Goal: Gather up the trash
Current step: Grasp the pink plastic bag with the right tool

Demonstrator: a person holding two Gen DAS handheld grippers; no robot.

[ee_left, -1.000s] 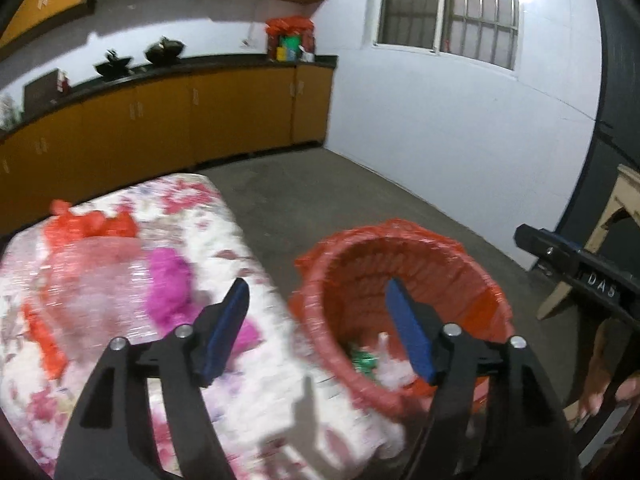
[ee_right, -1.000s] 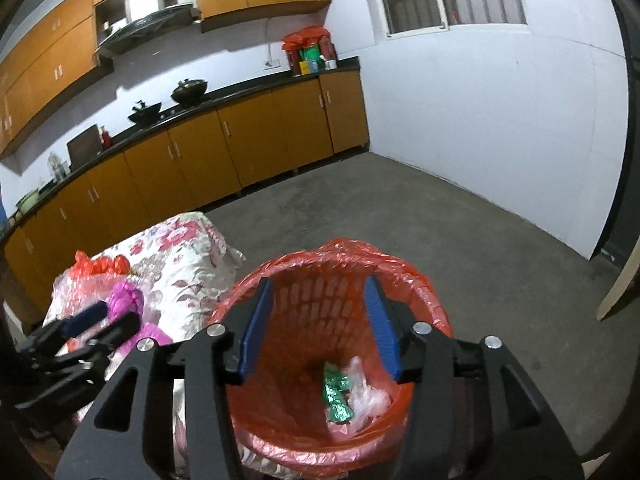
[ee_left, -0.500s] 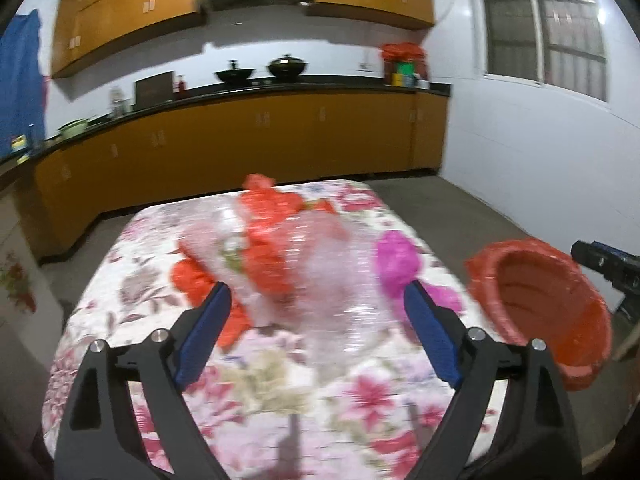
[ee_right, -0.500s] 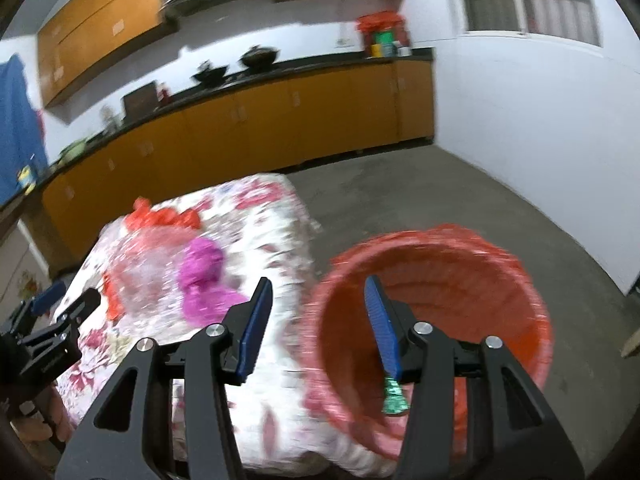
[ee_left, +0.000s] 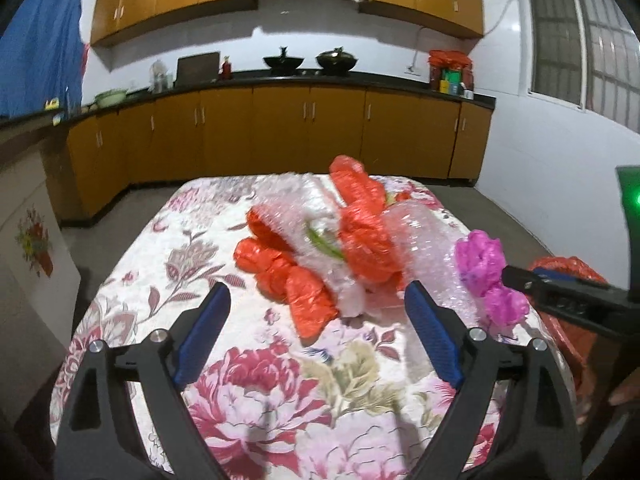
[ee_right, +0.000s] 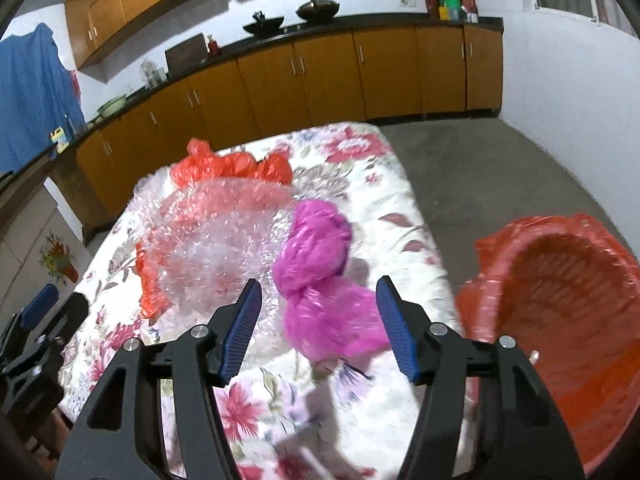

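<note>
On the floral surface (ee_right: 360, 168): bags piled up.
Both hand-held grippers, left (ee_left: 316, 332) and right (ee_right: 318, 326), gape wide; pink bag (ee_right: 320, 276) sits near the right edge.

A: Where does the left wrist view sit?

B: Low over the near end of the flowered table (ee_left: 256, 364), facing along it toward the cabinets (ee_left: 280, 132).

A: And the right wrist one?

B: Higher, perhaps nearer, at the table's (ee_right: 360, 412) right edge beside the red basket (ee_right: 560, 280), angled left. Both share the pink bag (ee_left: 486, 276) (ee_right: 320, 280) and bubble wrap (ee_left: 424, 240) (ee_right: 224, 236).
</note>
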